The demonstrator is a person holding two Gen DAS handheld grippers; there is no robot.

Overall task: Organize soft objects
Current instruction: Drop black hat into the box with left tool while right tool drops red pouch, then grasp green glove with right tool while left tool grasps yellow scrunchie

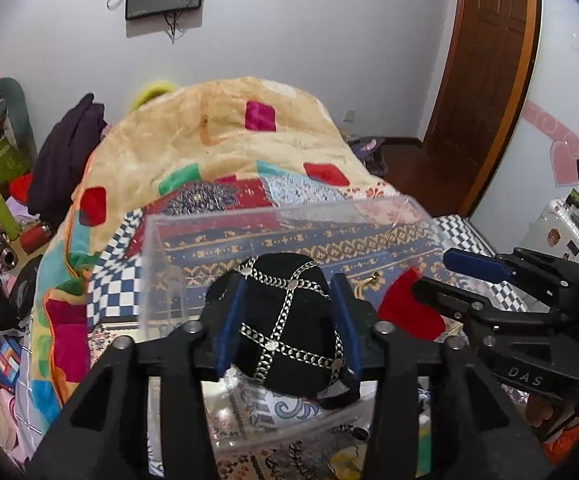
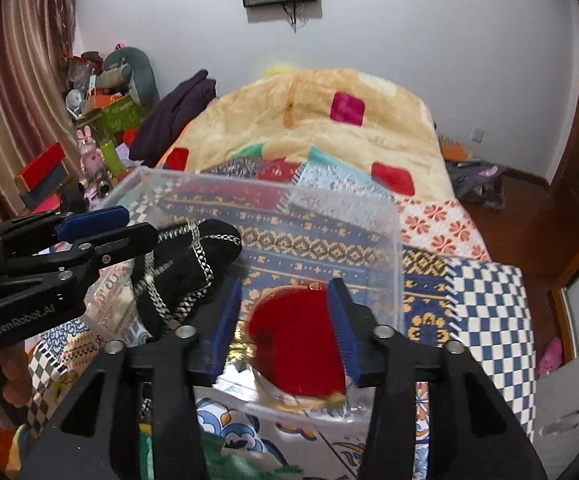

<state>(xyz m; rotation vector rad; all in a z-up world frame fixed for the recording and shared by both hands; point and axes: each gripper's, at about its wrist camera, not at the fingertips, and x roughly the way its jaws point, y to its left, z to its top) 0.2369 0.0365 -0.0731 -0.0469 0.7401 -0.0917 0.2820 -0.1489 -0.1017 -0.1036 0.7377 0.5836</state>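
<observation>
A clear plastic bin point(image 1: 289, 216) point(image 2: 393, 256) sits on the patterned bed. My left gripper point(image 1: 287, 316) is shut on a black soft pouch with silver chains point(image 1: 285, 320), held over the bin's near part; the pouch also shows in the right wrist view point(image 2: 193, 264). My right gripper point(image 2: 285, 320) is shut on a red soft pouch point(image 2: 297, 344) with gold trim, held just over the bin's near right side; the pouch shows in the left wrist view point(image 1: 405, 308) between the right gripper's fingers point(image 1: 473, 264).
A cream blanket with coloured squares point(image 1: 217, 136) is heaped at the bed's far end. A dark garment point(image 1: 69, 156) and cluttered boxes and toys point(image 2: 101, 120) stand left. A wooden door point(image 1: 485, 64) and floor lie right.
</observation>
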